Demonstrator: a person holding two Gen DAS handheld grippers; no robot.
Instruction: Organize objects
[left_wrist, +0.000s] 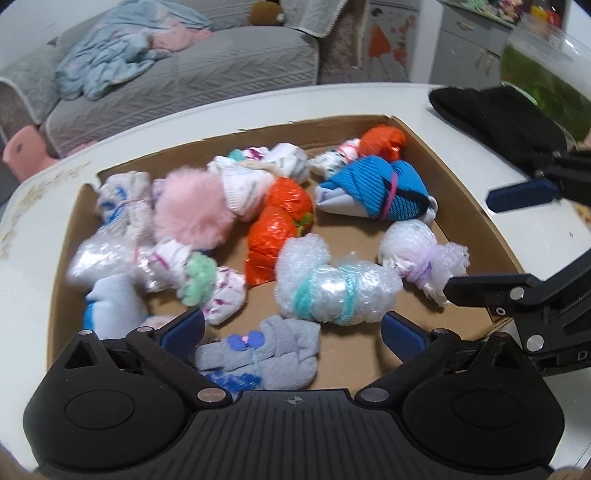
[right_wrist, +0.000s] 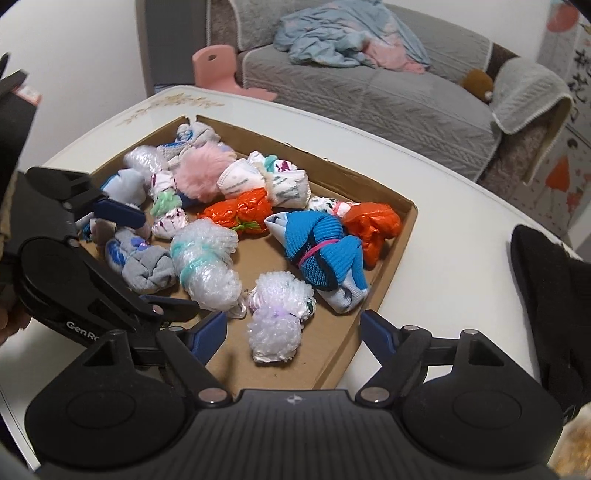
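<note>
Cardboard tray (left_wrist: 436, 155), shallow and open-topped, sits on my white table (left_wrist: 258, 107), filled with tied bundles. Contents, as seen along my left claw (left_wrist: 291, 328): pink fluffy ball (left_wrist: 192, 206) toward the far left; orange plastic bundle (left_wrist: 277, 229) at the centre; blue knit bundle (left_wrist: 373, 188) bound with a pink band toward the far right, a second orange bundle (left_wrist: 382, 142) just behind it; bubble-wrap bundle (left_wrist: 332, 284) tied with teal yarn, near the front; smaller bubble-wrap bundle (left_wrist: 421, 251) with a lilac tie to its right; grey sock bundle (left_wrist: 258, 350) with a purple bead, lying directly between my left claw's fingers, which stand wide apart and do not press it. My right claw (right_wrist: 293, 332) hovers over the tray's near-right edge, fingers apart, the small lilac-tied bubble-wrap bundle lying just ahead of the gap and not touched. Neither claw holds anything. Black cloth (left_wrist: 495, 114) lies on the table outside the tray, to its right. Grey sofa (right_wrist: 388, 96) with a crumpled blue blanket (right_wrist: 332, 37) stands beyond the table
</note>
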